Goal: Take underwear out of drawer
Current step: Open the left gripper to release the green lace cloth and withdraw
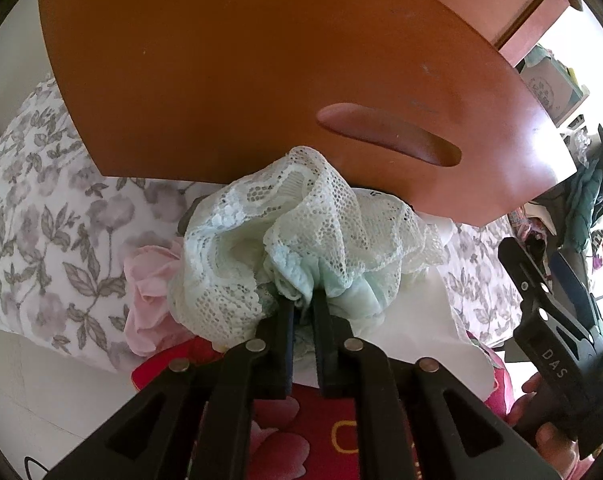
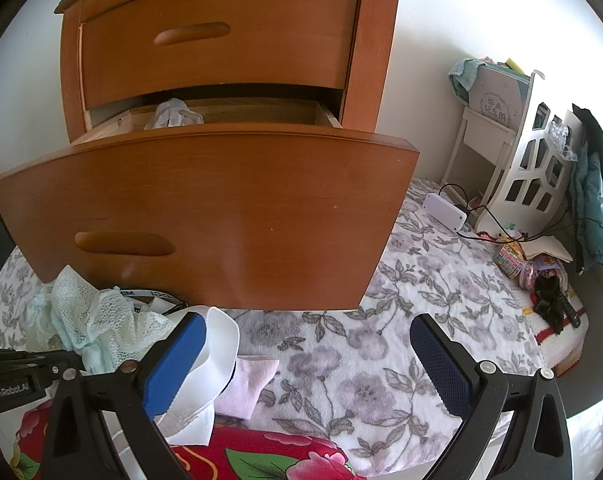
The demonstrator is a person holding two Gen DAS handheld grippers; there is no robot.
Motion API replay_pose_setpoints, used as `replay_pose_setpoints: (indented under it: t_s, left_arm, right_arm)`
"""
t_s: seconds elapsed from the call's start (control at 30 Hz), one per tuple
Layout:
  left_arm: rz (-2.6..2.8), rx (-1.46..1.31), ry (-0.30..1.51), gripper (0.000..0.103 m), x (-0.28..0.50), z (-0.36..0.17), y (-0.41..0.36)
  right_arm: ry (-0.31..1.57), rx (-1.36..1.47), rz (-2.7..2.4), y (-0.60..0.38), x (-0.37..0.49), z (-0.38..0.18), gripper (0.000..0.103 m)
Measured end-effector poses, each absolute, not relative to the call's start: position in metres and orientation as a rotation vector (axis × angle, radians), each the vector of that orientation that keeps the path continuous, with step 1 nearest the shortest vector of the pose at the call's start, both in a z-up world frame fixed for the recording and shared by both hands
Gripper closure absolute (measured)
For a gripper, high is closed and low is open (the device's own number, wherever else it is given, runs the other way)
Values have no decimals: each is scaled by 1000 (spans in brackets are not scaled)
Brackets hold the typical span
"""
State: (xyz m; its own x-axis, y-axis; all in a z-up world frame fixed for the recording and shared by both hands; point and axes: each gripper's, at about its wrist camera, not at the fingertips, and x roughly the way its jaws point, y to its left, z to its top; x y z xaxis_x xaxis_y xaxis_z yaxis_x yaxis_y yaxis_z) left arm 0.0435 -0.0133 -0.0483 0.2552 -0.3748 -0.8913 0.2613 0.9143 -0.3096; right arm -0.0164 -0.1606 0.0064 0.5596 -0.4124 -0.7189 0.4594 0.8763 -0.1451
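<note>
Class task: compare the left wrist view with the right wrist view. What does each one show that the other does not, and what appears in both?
Left wrist only: the left gripper pinching the mint lace underwear, and a crumpled pink garment beside it.

Right wrist only: the open drawer's inside with a white garment, the closed upper drawer, and the right gripper open over the floral blanket.

Both: the lace underwear, the lower drawer front, the blanket.
</note>
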Motion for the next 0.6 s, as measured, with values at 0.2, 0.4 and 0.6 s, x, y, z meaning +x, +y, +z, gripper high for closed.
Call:
replay_pose_setpoints:
  t_s: [0.2,0.4,0.6]
  left_arm:
    - [-461,-100,1222,70,37,-30,-18]
    - [-448,-85,1170,59,32,-8,-16]
    - [-365,-78,1097,35,32,12,-5]
  right_arm:
    - [831,62,-514,-161,-16,7,0]
    - [831,62,-514,-161,-17,7,0]
    - [831,62,-514,-161,-16,7,0]
